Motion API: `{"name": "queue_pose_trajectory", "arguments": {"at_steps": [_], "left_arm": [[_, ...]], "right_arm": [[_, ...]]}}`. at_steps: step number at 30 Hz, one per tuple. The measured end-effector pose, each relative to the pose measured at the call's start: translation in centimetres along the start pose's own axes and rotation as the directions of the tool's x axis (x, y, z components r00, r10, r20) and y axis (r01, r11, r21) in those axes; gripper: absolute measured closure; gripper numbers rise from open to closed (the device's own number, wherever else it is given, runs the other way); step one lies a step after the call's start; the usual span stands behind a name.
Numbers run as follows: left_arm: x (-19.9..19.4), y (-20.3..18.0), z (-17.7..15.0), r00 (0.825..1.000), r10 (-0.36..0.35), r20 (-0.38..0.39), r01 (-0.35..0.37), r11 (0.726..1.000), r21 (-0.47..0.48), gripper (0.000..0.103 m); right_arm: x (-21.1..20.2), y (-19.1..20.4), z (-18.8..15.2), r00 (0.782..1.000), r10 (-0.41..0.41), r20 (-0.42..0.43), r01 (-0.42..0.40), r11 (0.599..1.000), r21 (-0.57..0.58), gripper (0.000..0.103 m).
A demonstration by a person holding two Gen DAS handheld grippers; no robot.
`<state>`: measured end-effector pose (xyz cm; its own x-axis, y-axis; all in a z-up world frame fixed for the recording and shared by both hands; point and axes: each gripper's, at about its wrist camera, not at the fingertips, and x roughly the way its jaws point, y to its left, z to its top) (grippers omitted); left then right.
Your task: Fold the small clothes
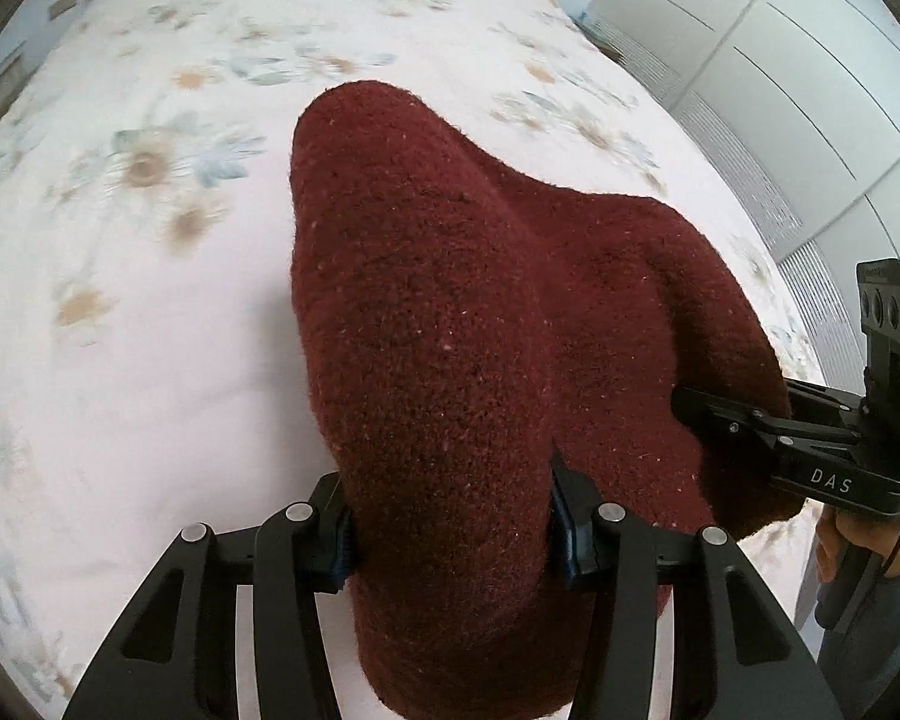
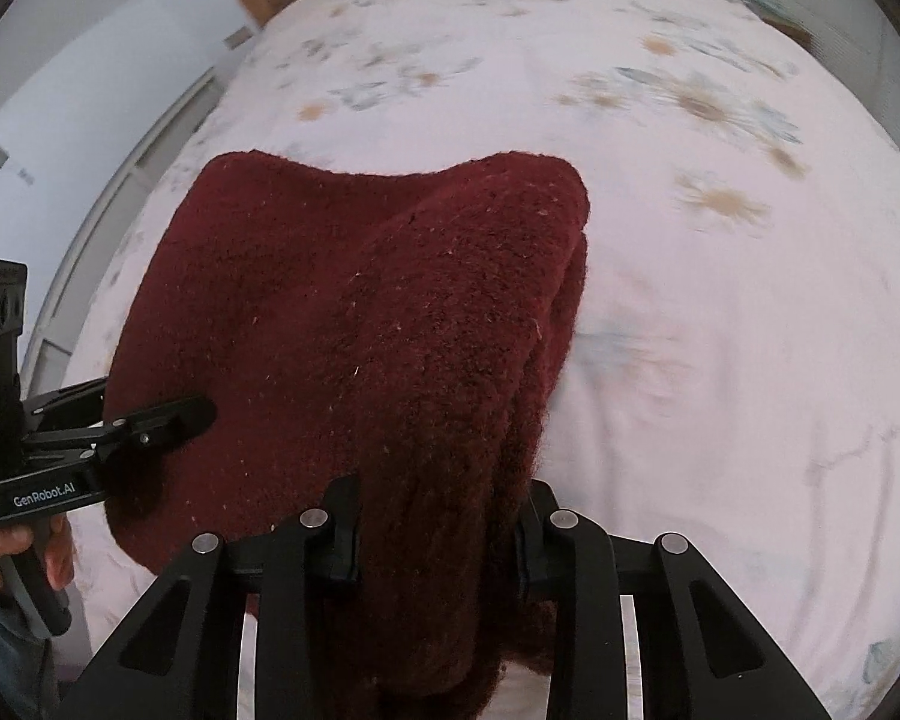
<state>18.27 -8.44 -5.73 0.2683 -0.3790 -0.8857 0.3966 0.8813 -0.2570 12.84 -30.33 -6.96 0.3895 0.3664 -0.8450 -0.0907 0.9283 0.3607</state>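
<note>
The dark red knitted garment is clamped between the jaws of the left gripper and of the right gripper, and is held above the floral bed.
</note>
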Motion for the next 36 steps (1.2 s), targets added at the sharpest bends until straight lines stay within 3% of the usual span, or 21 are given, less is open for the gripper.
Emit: {"name": "queue_pose_trajectory", "arguments": {"at_steps": [3, 7, 9, 12, 14, 17, 19, 21, 24, 26, 35, 36], "left_arm": [[-0.3, 2.8, -1.6, 1.0, 0.024, -0.003, -0.024, 0.999, -0.025, 0.059], [2.2, 4.9, -4.0, 0.998, 0.039, -0.055, -0.043, 0.997, -0.069, 0.057], [3.5, 5.6, -5.0, 0.997, 0.049, -0.056, -0.054, 0.995, -0.081, 0.049], [3.4, 6.1, -5.5, 0.998, 0.061, -0.029, -0.063, 0.994, -0.09, 0.036], [3.1, 6.4, -6.5, 0.997, 0.068, -0.032, -0.071, 0.992, -0.107, 0.033], [2.1, 6.0, -6.9, 0.997, 0.078, -0.023, -0.08, 0.989, -0.122, 0.031], [1.3, 5.5, -6.5, 0.995, 0.097, -0.001, -0.096, 0.988, -0.117, 0.024], [0.2, 5.4, -7.0, 0.992, 0.124, 0.02, -0.121, 0.986, -0.113, 0.001], [-1.6, 5.5, -7.7, 0.983, 0.172, 0.064, -0.164, 0.98, -0.116, 0.001], [-2.1, 5.5, -7.7, 0.978, 0.193, 0.076, -0.184, 0.976, -0.116, 0.001], [-0.9, 3.8, -8.9, 0.96, 0.267, 0.079, -0.26, 0.961, -0.096, 0.001], [0.2, 5.0, -8.4, 0.954, 0.282, 0.096, -0.275, 0.958, -0.082, 0.0]], "right_arm": [[2.2, 1.8, -0.5, 1.0, -0.01, -0.022, 0.01, 1.0, -0.013, 0.068], [5.6, 2.5, -2.1, 0.995, -0.07, -0.076, 0.069, 0.998, -0.013, 0.065], [6.5, 2.1, -2.9, 0.993, -0.087, -0.075, 0.086, 0.996, -0.013, 0.061], [6.5, 2.0, -2.8, 0.991, -0.114, -0.065, 0.114, 0.993, -0.009, 0.045], [6.1, 1.7, -2.6, 0.989, -0.14, -0.052, 0.138, 0.99, -0.029, 0.033], [4.7, 1.9, -2.4, 0.984, -0.178, -0.022, 0.176, 0.983, -0.048, 0.025], [3.9, 2.2, -2.4, 0.985, -0.174, -0.001, 0.174, 0.983, -0.061, 0.023], [3.1, 2.5, -3.1, 0.985, -0.174, 0.008, 0.174, 0.982, -0.071, 0.019], [2.7, 2.7, -3.9, 0.984, -0.175, 0.022, 0.176, 0.98, -0.09, 0.011], [3.0, 2.8, -4.2, 0.982, -0.185, 0.048, 0.189, 0.977, -0.097, 0.001], [4.0, 0.1, -6.2, 0.967, -0.245, 0.077, 0.251, 0.963, -0.096, 0.0], [4.1, 0.0, -6.4, 0.966, -0.244, 0.087, 0.252, 0.963, -0.099, 0.0]]}}
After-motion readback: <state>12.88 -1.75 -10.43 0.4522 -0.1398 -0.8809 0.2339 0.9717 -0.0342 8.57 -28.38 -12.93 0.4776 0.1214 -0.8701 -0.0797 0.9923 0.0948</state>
